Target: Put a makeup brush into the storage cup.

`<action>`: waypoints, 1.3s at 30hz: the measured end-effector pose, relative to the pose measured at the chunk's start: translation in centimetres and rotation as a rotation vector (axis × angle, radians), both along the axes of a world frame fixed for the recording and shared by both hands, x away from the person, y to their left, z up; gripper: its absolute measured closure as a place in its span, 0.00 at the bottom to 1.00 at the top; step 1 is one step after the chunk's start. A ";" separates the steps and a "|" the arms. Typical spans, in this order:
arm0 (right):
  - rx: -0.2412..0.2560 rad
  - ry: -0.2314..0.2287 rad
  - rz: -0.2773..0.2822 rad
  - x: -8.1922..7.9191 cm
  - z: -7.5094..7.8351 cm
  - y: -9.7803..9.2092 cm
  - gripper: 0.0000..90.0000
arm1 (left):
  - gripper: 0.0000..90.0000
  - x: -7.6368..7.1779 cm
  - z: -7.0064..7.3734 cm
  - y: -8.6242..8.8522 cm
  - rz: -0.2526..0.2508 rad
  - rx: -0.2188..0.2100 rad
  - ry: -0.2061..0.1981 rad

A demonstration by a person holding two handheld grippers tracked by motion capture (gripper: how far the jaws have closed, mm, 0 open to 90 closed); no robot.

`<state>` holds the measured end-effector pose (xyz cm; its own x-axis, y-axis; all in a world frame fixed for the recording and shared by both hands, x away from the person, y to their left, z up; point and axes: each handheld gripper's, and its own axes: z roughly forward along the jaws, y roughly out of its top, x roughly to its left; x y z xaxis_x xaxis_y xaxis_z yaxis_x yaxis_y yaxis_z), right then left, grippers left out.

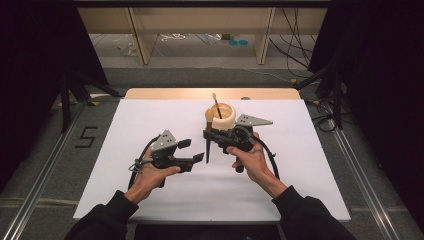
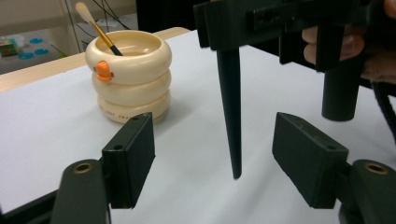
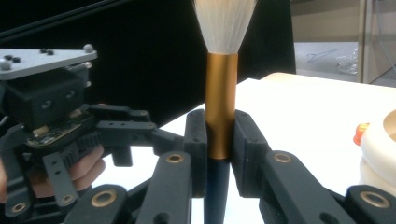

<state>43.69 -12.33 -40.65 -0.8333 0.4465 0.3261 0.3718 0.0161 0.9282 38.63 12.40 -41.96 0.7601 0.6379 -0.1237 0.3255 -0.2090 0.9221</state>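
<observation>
- We note a white tabletop [image 1: 150,190] carrying the work; both of the person's forearms come in from its near edge.
- Right tool [image 1: 210,135]: held near the middle of the tabletop, just on the near side of the holder. In the right gripper view we see its jaws clamped on the makeup brush [image 3: 221,107], gripping at the gold ferrule where it meets the dark handle.
- Left tool [image 1: 192,151]: held to the left of the right one, close beside it. In the left gripper view we see its jaws [image 2: 224,163] standing apart with nothing between the pads; the brush handle hangs beyond the gap.
- Cream ringed holder [image 2: 129,77]: three stacked rounded tiers with a small orange knob on the front, standing upright on the tabletop towards the far edge.
- Makeup brush: upright, white bristles up, tapered dark handle pointing down; we cannot tell whether its tip touches the tabletop.
- Thin brush [image 2: 95,26]: leaning in the holder, pale tip up and out over the rim.
</observation>
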 end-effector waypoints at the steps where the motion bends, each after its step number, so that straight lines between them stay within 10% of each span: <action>1: -0.009 -0.004 -0.003 0.0 0.0 -0.1 0.87 | 0.32 -0.1 0.0 0.1 0.002 0.009 -0.001; 39: -0.098 -0.091 -0.100 3.5 2.7 -2.1 0.87 | 0.19 -3.1 -1.8 2.6 0.058 0.094 -0.022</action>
